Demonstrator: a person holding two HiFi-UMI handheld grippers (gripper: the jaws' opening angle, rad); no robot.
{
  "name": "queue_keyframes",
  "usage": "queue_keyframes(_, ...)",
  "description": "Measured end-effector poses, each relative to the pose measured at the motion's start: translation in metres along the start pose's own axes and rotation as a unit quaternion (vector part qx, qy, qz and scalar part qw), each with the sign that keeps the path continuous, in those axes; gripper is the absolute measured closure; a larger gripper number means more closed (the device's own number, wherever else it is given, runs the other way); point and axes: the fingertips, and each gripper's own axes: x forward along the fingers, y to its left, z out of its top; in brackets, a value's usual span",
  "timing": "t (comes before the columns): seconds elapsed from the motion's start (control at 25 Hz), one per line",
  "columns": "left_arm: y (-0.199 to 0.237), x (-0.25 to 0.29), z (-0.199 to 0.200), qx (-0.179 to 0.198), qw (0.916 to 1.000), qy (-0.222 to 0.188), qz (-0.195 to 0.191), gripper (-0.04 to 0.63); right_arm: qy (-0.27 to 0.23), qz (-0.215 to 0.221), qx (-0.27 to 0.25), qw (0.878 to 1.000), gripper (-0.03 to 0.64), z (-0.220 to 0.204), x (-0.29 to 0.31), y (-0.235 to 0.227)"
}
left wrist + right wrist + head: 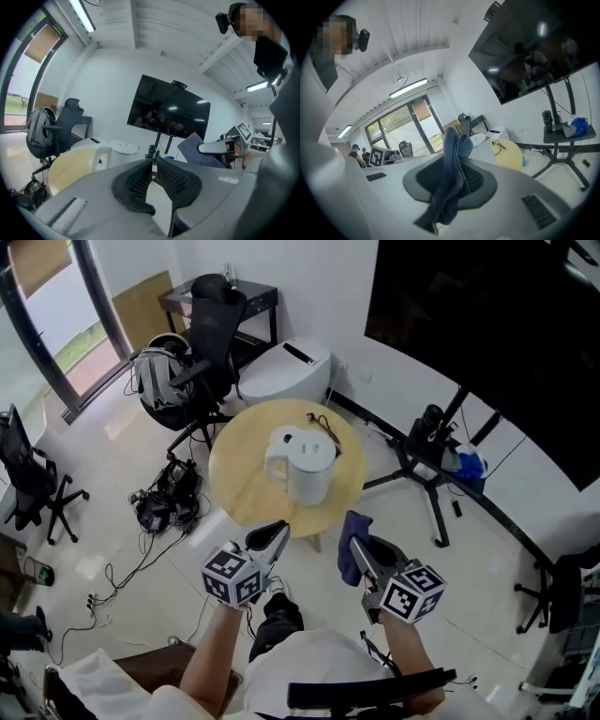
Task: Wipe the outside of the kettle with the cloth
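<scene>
A white kettle (307, 465) stands upright near the middle of the round wooden table (244, 488), its handle toward the left of the head view. Both grippers hover short of the table's near edge, apart from the kettle. My left gripper (279, 529) has its jaws drawn nearly together with nothing between them; in the left gripper view the kettle (105, 157) lies ahead to the left. My right gripper (354, 542) is shut on a blue cloth (352, 554). In the right gripper view the cloth (452, 178) stands up and hangs down between the pads.
A black cable (326, 427) lies on the table behind the kettle. An office chair with a backpack (187, 367) and a white appliance (286, 371) stand beyond. Cables and gear (169, 498) litter the floor at left. A screen stand (427, 456) is at right.
</scene>
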Motion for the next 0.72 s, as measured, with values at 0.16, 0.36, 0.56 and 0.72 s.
queue_keyframes(0.16, 0.056, 0.016, 0.024, 0.025, 0.9993, 0.009, -0.026, 0.486, -0.011, -0.011, 0.004, 1.0, 0.537, 0.026, 0.052, -0.002)
queue_keyframes(0.36, 0.119, 0.042, 0.03, 0.071, 0.9947, 0.045, -0.059, 0.361, -0.022, -0.033, 0.013, 0.999, 0.537, 0.041, 0.101, -0.006)
queue_keyframes(0.56, 0.158, 0.082, 0.019, 0.125, 0.9824, 0.101, -0.095, 0.308, -0.023, -0.052, 0.021, 0.998, 0.537, 0.045, 0.126, -0.014)
queue_keyframes(0.72, 0.173, 0.111, 0.013, 0.163, 0.9703, 0.123, -0.129, 0.302, -0.02, -0.059, 0.017, 0.998, 0.537, 0.05, 0.134, -0.021)
